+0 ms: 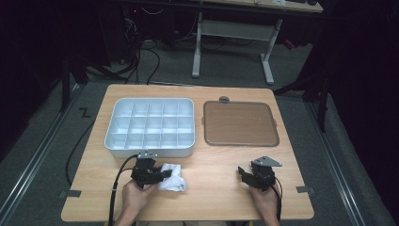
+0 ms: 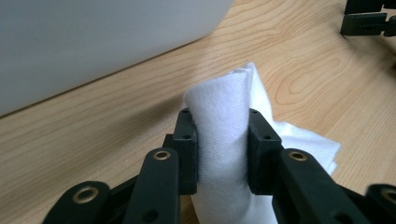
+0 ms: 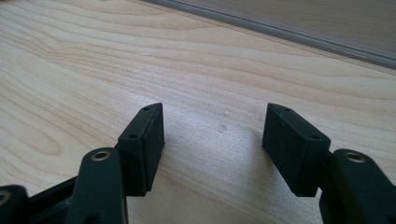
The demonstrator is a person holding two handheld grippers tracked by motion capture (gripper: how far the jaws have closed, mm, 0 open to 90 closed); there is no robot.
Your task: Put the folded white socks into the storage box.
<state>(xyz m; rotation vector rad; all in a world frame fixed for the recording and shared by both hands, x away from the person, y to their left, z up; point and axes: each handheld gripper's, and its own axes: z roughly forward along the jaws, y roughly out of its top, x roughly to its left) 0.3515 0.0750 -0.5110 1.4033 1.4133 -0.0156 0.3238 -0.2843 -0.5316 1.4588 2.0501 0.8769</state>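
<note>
A crumpled white cloth [image 1: 172, 177] lies on the wooden table near its front edge. My left gripper [image 1: 165, 174] is at the cloth's left side, shut on a bunched fold of it. In the left gripper view that fold of the cloth [image 2: 223, 126] stands pinched between the two black pads [image 2: 187, 149]. My right gripper [image 1: 242, 173] rests low over bare wood at the front right, apart from the cloth. Its jaws [image 3: 212, 140] stand open with nothing between them.
A white compartment tray [image 1: 149, 146] with several cells sits behind the left gripper. A brown tray [image 1: 240, 123] lies to its right, with a small grey piece [image 1: 224, 99] at its far edge. Two tape marks [image 1: 70, 193] sit near the front corners.
</note>
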